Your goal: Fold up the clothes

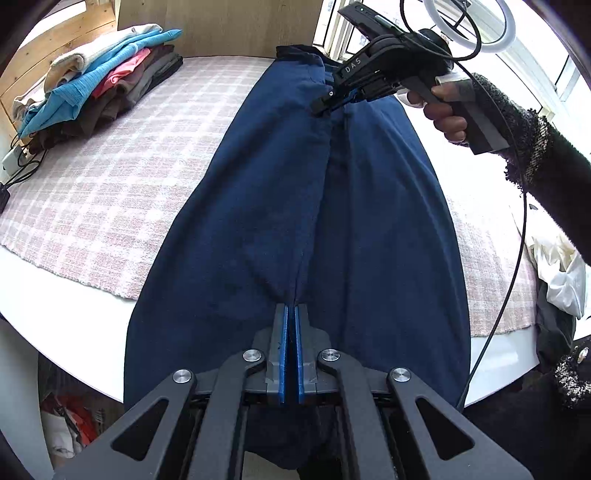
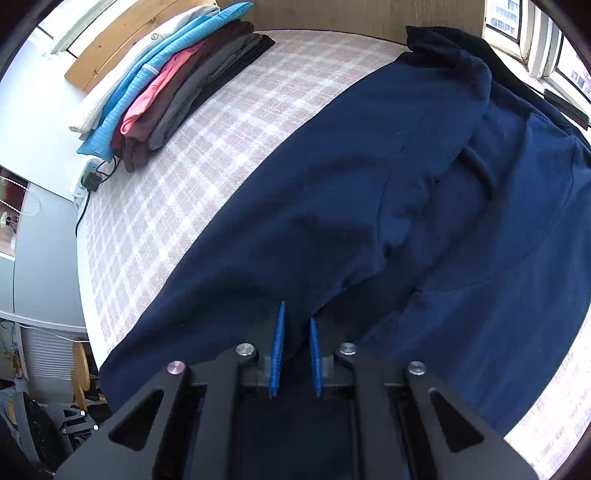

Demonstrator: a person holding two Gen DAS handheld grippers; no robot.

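Left wrist view has your left gripper (image 1: pixel 294 314) pointing steeply down at the near edge of the table, its blue-padded jaws pinched tight on a fold of the navy blue fleece garment (image 1: pixel 332 221). That garment runs lengthwise from the near edge, where it drapes over and hangs off, all the way to the far edge. Up at that far end you can see your right gripper (image 1: pixel 325 103), held pistol-style by your right hand (image 1: pixel 448 114) in a black knitted sleeve (image 1: pixel 546 162), angled down with its tips clamped on the cloth near the dark collar.

Right wrist view shows the blue pads (image 2: pixel 277 350) a little apart with navy cloth bunched between them, so that one is gripping fabric too. How much cloth it actually has is hard to say, since the fold goes dark right at the pads. The garment's lower end is cut off under the left gripper's body.

Surface is a white round table (image 1: pixel 55 277) with a pink and white checked woven mat (image 1: pixel 110 184) on it. At the far left edge sits a stack of folded clothes (image 1: pixel 110 85), cream, light blue, coral, brown and grey. A black cable (image 1: pixel 517 240) trails from the right gripper, a white ring light (image 1: pixel 506 33) and windows sit behind it, and wooden panelling (image 1: pixel 221 26) backs the table.
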